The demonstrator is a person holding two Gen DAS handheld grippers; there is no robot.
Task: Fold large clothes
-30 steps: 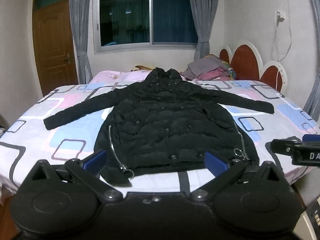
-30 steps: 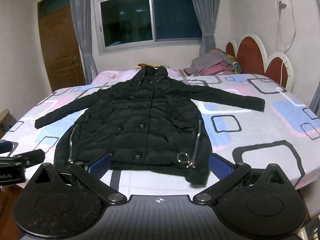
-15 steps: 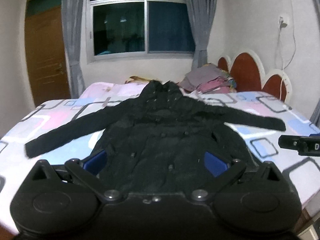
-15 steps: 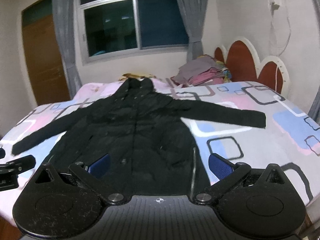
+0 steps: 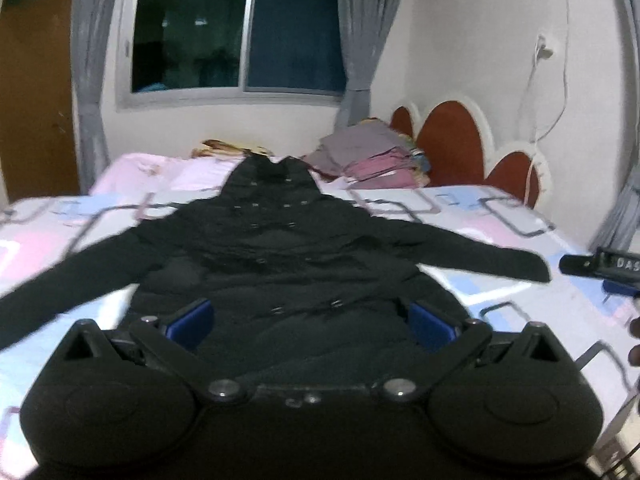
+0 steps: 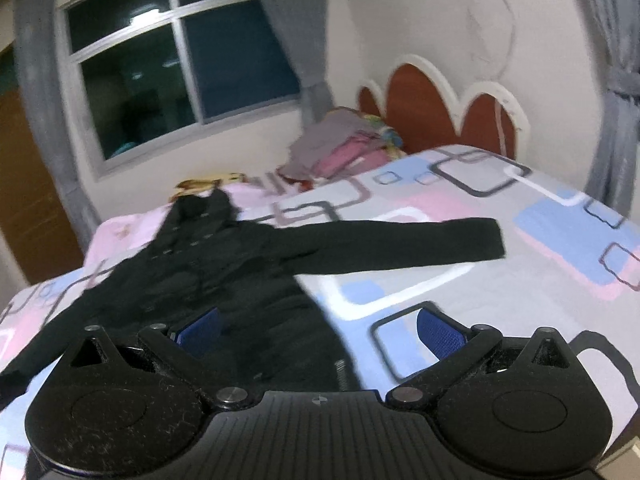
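A long black padded coat [image 5: 288,256] lies flat on the bed, front up, collar far, both sleeves spread out. My left gripper [image 5: 312,320] is open and empty, low over the coat's lower body. My right gripper [image 6: 320,332] is open and empty above the coat's right side; the coat [image 6: 224,280] and its right sleeve [image 6: 400,244] stretch away ahead of it. The right gripper's tip also shows at the right edge of the left wrist view [image 5: 600,268].
The bed [image 5: 520,300] has a pink, blue and grey patterned sheet [image 6: 500,280]. A pile of folded clothes [image 5: 368,160] sits at the far corner by the red headboard [image 5: 452,144]. A window, curtains and a wooden door stand behind.
Both grippers have moved forward and lower over the coat. The right gripper has swung toward the right sleeve. Both jaws stay open.
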